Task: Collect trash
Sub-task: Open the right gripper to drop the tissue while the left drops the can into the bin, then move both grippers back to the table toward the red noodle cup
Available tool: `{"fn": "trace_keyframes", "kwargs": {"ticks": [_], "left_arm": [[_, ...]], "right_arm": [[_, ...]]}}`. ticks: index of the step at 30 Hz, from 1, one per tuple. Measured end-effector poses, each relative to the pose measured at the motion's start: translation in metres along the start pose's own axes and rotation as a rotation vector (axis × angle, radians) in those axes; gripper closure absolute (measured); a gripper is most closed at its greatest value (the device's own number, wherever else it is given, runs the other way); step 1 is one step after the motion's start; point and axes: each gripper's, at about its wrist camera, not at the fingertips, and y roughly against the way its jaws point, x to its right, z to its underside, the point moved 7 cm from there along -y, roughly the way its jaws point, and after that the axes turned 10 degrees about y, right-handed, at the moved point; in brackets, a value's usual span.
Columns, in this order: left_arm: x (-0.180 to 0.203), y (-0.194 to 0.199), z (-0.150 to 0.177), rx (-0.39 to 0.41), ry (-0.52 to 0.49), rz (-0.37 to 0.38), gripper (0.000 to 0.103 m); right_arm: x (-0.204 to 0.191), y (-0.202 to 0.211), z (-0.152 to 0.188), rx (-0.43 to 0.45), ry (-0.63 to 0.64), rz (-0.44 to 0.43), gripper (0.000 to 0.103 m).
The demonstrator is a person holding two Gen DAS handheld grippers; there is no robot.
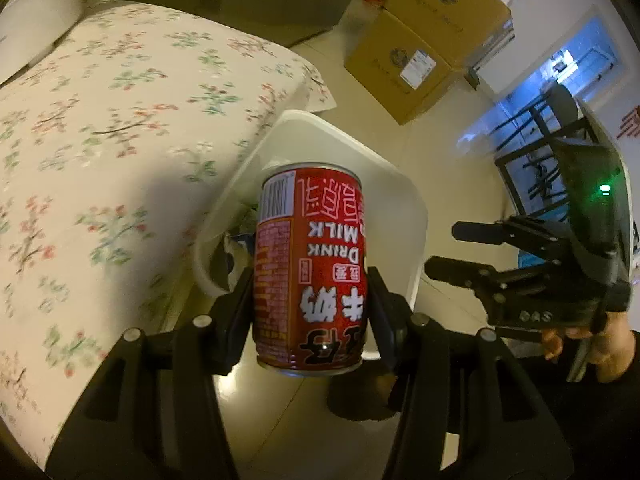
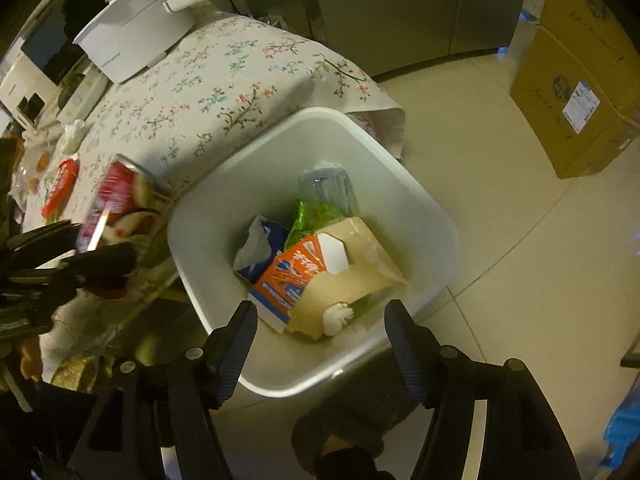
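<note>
A red milk-drink can (image 1: 310,264) sits upside down between the fingers of my left gripper (image 1: 310,276), which is shut on it, in front of the white trash bin (image 1: 320,140). In the right wrist view the same can (image 2: 116,196) and left gripper (image 2: 76,246) hover over the table edge, left of the bin (image 2: 248,176). The bin holds an orange-and-blue carton (image 2: 288,276), a brown paper bag (image 2: 352,276), a green wrapper (image 2: 316,216), a clear bottle (image 2: 328,188) and a tissue ball (image 2: 338,316). My right gripper (image 2: 320,308) stands open and empty over the bin's near side, and it also shows as the right gripper (image 1: 444,250) beside the bin.
A table with a floral cloth (image 1: 100,120) borders the bin on the left, carrying a white pot (image 2: 132,40) and a red packet (image 2: 60,188). Cardboard boxes (image 2: 576,100) stand on the tiled floor at the right. A steel cabinet (image 2: 400,8) is behind. A foot (image 2: 348,440) is below.
</note>
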Motion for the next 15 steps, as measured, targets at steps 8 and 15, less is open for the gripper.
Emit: {"fn": "trace_keyframes", "kwargs": {"ticks": [8, 15], "left_arm": [[-0.007, 0.002, -0.006, 0.027, -0.035, -0.025, 0.027], [-0.033, 0.031, 0.0, 0.055, -0.024, -0.083, 0.02]], "right_arm": [[-0.008, 0.001, -0.003, -0.003, 0.026, 0.012, 0.034], [-0.021, 0.001, -0.011, -0.001, 0.065, 0.024, 0.032]]}}
